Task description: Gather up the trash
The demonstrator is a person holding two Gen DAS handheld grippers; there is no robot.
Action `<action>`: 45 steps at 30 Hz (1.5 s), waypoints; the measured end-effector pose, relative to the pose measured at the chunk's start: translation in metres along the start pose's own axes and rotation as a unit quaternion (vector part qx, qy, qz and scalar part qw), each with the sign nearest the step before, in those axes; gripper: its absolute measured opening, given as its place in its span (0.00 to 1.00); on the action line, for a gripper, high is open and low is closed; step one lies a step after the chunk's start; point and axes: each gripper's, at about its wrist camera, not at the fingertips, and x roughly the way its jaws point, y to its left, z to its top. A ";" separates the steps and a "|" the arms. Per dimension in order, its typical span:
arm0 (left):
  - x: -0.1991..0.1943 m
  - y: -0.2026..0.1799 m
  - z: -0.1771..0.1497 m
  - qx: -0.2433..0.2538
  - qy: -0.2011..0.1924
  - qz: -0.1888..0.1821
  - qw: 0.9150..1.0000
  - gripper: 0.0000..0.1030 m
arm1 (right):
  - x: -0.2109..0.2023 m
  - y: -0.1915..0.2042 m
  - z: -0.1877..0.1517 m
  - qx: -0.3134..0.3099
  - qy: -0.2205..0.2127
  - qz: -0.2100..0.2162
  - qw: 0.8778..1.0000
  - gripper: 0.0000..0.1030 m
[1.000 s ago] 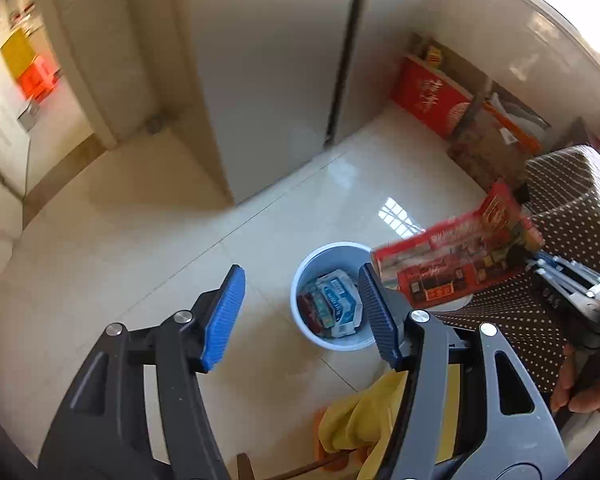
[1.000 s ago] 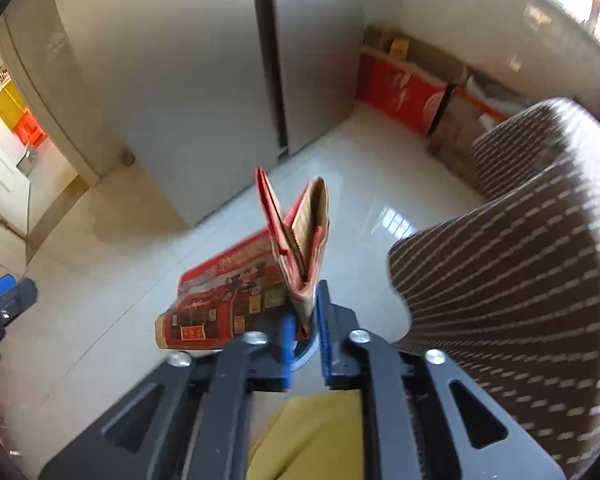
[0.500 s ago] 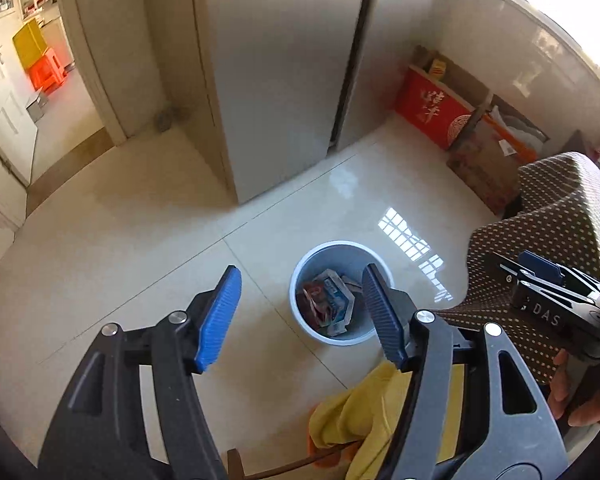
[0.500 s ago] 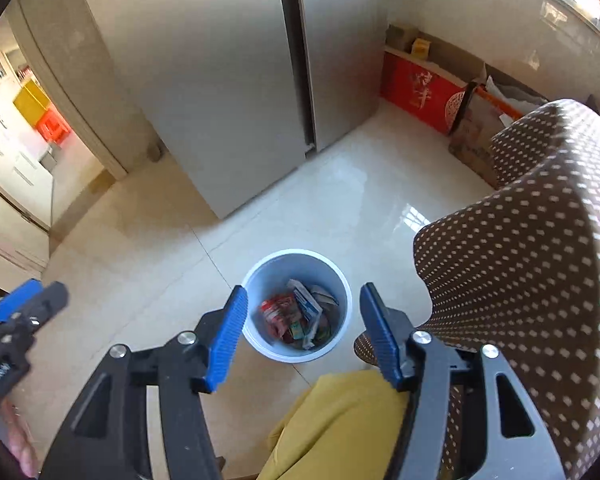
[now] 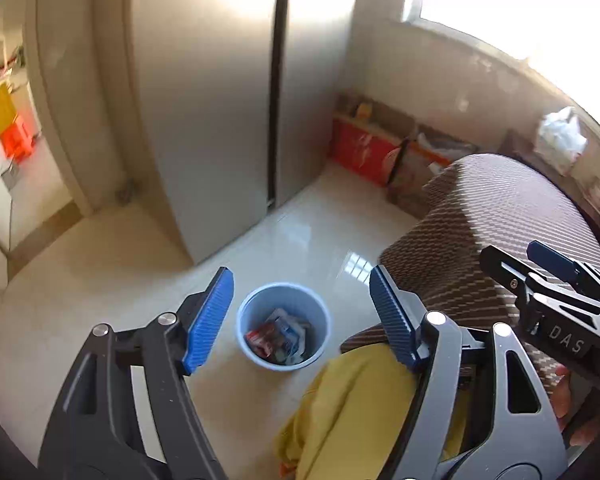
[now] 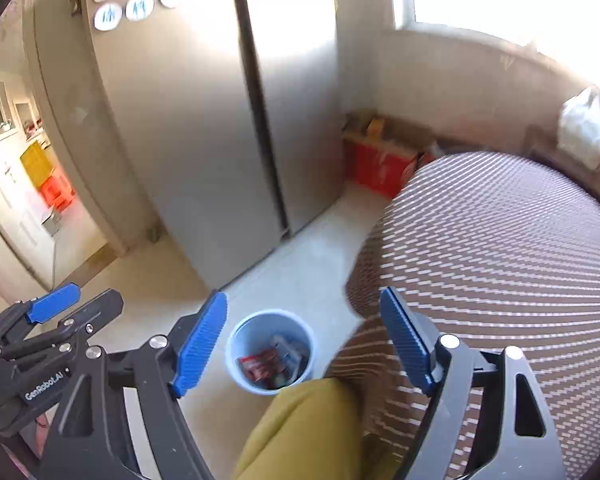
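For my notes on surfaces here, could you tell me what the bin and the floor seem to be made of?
The bin looks like light blue plastic with a matte finish: thin, smooth, even-coloured wall and rolled rim. The floor looks like glazed ceramic or polished stone tile: cream, glossy, mirroring the window light, with a thin joint line; which of the two is unclear.

1. A home, in a kitchen or dining corner: a tall steel double-door fridge stands on glossy cream floor tiles.
2. A table under a brown dotted cloth stands by a bright window.
3. Cardboard boxes line the wall; a doorway opens onto another room.
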 end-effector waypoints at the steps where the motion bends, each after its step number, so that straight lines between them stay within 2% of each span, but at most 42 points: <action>1: -0.010 -0.010 0.000 0.002 -0.010 -0.009 1.000 0.70 | -0.009 -0.004 0.000 0.001 -0.008 -0.005 1.000 0.78; 8: -0.060 -0.051 -0.005 0.022 -0.055 -0.042 0.997 0.72 | -0.085 -0.031 -0.015 0.015 -0.074 -0.035 0.997 0.81; 13: -0.096 -0.064 -0.009 0.031 -0.093 -0.055 0.994 0.75 | -0.133 -0.040 -0.022 0.018 -0.124 -0.049 0.991 0.83; 19: -0.134 -0.078 -0.011 0.038 -0.134 -0.051 0.989 0.75 | -0.172 -0.043 -0.030 0.013 -0.167 -0.054 0.984 0.85; 33: -0.170 -0.085 -0.011 0.046 -0.182 -0.056 0.981 0.80 | -0.207 -0.048 -0.028 0.015 -0.205 -0.047 0.977 0.88; 45: -0.176 -0.091 -0.014 0.054 -0.188 -0.056 0.979 0.80 | -0.214 -0.056 -0.032 0.027 -0.212 -0.039 0.976 0.89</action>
